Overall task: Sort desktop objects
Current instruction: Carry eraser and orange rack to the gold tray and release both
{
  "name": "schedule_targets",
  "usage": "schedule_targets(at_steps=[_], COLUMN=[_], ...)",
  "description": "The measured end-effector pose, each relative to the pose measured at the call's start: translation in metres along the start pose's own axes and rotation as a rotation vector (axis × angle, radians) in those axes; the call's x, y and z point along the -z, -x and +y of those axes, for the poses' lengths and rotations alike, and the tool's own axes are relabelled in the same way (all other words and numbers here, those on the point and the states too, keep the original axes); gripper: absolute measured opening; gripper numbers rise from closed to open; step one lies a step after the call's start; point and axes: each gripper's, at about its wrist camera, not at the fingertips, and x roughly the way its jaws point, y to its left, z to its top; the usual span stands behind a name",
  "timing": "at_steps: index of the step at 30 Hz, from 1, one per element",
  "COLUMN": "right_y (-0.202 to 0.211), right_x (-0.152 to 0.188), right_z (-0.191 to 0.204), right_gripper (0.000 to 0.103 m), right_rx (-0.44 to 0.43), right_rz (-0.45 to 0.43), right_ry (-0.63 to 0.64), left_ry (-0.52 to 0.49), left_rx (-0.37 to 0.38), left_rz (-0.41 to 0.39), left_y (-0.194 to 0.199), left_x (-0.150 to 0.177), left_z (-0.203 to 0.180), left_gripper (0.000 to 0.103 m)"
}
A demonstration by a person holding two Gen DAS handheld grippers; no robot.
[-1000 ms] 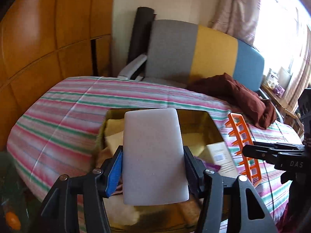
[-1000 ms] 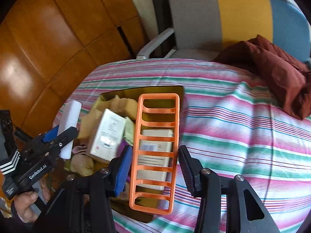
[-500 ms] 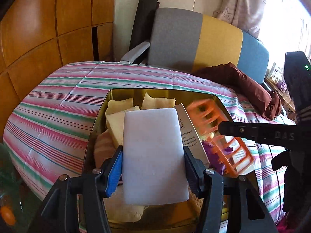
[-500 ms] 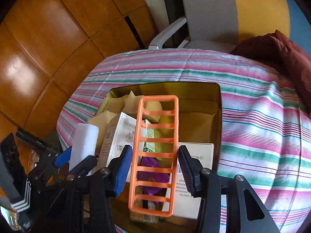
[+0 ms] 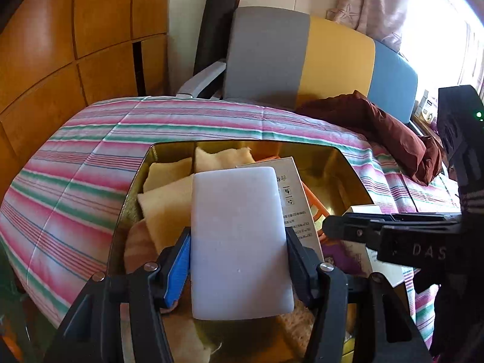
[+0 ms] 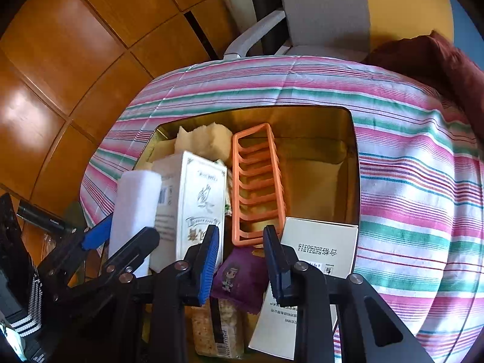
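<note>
CHANGE: orange rack [image 6: 257, 184] now lies inside gold box [image 6: 354, 163], right gripper [image 6: 240, 260] jaws just closed to shut, holding nothing | LEFT: left gripper [image 5: 239, 260] clamps white sponge [image 5: 239, 242] over box | STATUS: most items boxed at desk's near edge; sponge unreleased.

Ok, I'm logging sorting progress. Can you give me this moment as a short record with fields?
Surface: striped tablecloth
Container: gold tin, open
Left gripper: shut on white sponge block, held over the tin
Right gripper: jaws have just been closing. The near end of the orange slotted rack is at their tips, and I cannot tell if it is gripped
Rack: inside the tin, tilted
Also in tin: two white cartons, purple packet, yellow cloths
</note>
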Motion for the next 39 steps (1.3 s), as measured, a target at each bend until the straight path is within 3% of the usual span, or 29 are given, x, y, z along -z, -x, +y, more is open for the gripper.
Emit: schedule_targets(at_steps=[16, 33, 39], right_y=[0.018, 0.025, 0.024], right_x=[0.007, 0.03, 0.04], right_z=[-0.003, 0.012, 0.017], right_gripper=[0.03, 0.033, 0.035], right_rx=[0.001, 0.016, 0.04], right_rz=[-0.046, -0.057, -0.059], right_ry=[-0.001, 0.05, 0.072], left_ry=[-0.039, -0.002, 0.012], left_rx=[0.012, -0.028, -0.036], left_rz=[-0.021, -0.024, -0.031], left_y=[0.004, 0.021, 0.026], left_x=[-0.007, 0.005, 0.009], left_z=[-0.018, -0.003, 0.0], left_gripper=[0.059, 0.06, 0.068])
